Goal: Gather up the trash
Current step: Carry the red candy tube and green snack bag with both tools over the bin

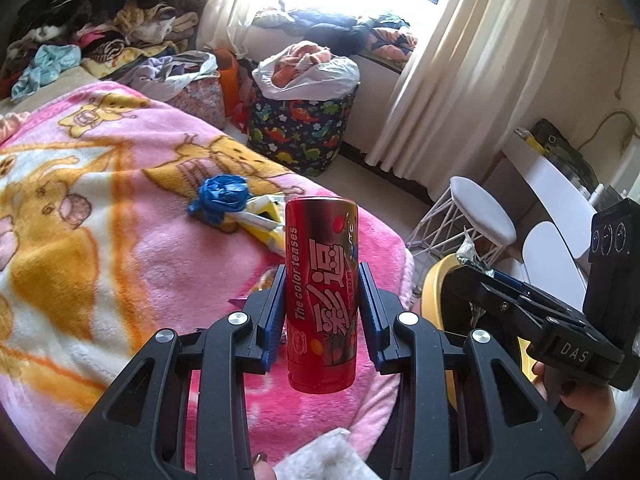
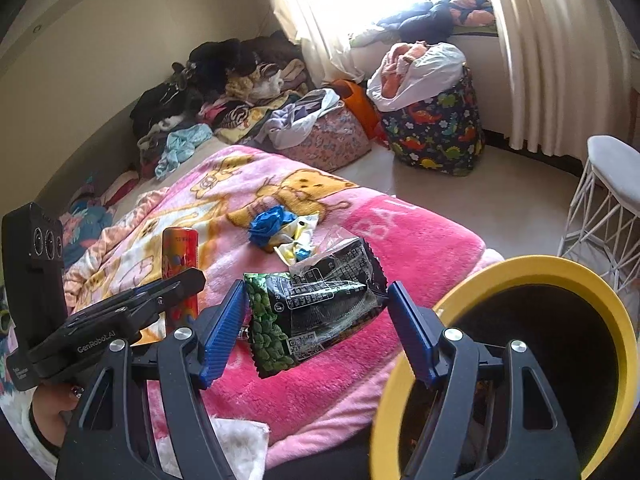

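Red can point(image 1: 321, 294) stands upright, pinched in the left hand-held gripper point(image 1: 322, 312); right hand-held gripper point(image 2: 316, 332) pinches a snack bag point(image 2: 316, 308).

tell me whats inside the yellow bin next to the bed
The right wrist view looks into the yellow bin, but its inside is dark. Something faint and crumpled shows low down, too dim to name. The right gripper, holding a snack wrapper, covers part of the opening.
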